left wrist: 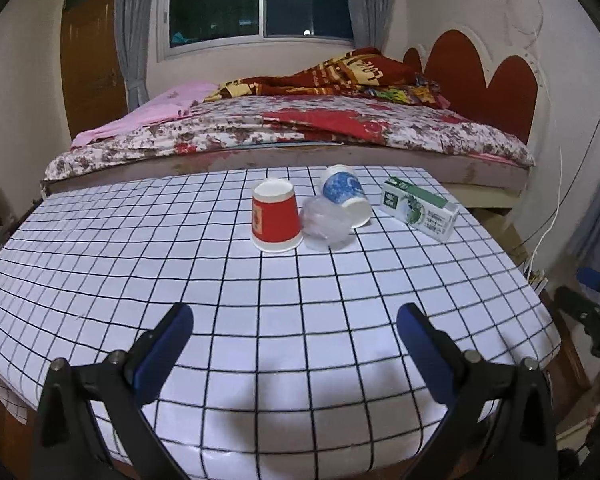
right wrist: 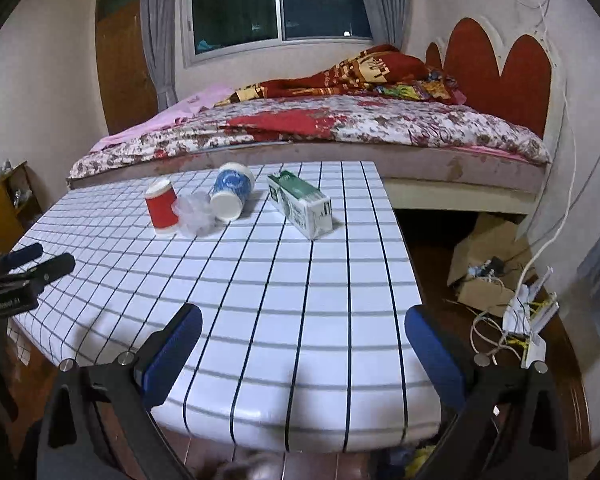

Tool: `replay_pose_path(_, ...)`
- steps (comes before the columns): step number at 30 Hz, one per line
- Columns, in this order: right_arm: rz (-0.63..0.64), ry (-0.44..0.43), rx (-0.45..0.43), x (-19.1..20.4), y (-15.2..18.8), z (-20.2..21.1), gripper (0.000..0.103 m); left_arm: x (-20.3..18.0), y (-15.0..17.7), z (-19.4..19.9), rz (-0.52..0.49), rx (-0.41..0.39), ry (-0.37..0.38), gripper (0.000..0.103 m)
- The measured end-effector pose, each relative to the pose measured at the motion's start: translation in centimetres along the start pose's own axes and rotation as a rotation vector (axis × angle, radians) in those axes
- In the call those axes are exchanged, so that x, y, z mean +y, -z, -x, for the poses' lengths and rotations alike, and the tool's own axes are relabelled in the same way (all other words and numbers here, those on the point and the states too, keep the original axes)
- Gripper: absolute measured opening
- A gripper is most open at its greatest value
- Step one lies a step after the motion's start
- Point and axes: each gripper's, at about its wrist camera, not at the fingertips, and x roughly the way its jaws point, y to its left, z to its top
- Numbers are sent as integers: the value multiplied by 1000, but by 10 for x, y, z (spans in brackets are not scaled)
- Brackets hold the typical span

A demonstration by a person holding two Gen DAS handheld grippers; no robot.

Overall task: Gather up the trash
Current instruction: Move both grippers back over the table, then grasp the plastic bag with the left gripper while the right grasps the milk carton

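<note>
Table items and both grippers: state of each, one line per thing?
red paper cup: upside down, standing on its rim
blue paper cup: tipped on its side
clear plastic wrapper: crumpled between the cups
green-and-white carton: lying flat
left gripper: open, empty
right gripper: open, empty

Both grippers have black linkage arms with silver screws and blue-padded fingers [left wrist: 418, 330].

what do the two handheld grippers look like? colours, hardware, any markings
Both match: the left gripper and right gripper each have black angular linkage arms with silver pivot bolts, carrying flat blue finger pads. In the right wrist view, the left gripper's body shows small white lettering, too blurred to read. No cables, hands or sleeves are visible.
</note>
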Motion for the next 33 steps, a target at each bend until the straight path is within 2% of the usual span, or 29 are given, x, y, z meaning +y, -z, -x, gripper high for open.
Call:
replay_pose_path(5, 19, -27, 28, -3, -21, -35, 102, -7, -13, -35, 35, 39, 53, 102)
replay_pose_path(10, 36, -42, 82, -4, -47, -97, 102, -21, -37, -91, 26, 84, 93, 90)
replay_pose_path(13, 41, -45, 113, -5, -59, -130, 96, -28, -48, -126, 29, 114, 103, 87)
replay_pose_path(17, 41, -31, 151, -12, -69, -171, 94, -32, -50, -165, 23, 168, 110, 81)
replay_pose_path(18, 36, -36, 156, -13, -72, -178, 92, -32, -50, -171, 22, 178, 106, 81)
replay_pose_path(20, 28, -59, 160, -16, -76, -191, 81, -29, -50, -180, 21, 190, 81, 81)
replay_pose_path(24, 52, -74, 172, -10, -81, -211, 80, -23, -49, -191, 42, 202, 88, 81)
replay_pose_path(29, 62, -81, 193, -2, -83, -228, 65, -23, -53, -198, 33, 206, 92, 76)
replay_pose_path(32, 56, -90, 192, 0, -83, -230, 61, -24, -56, -204, 31, 207, 89, 75)
replay_pose_path(33, 56, -92, 193, 2, -83, -231, 60, -23, -58, -206, 33, 207, 91, 73)
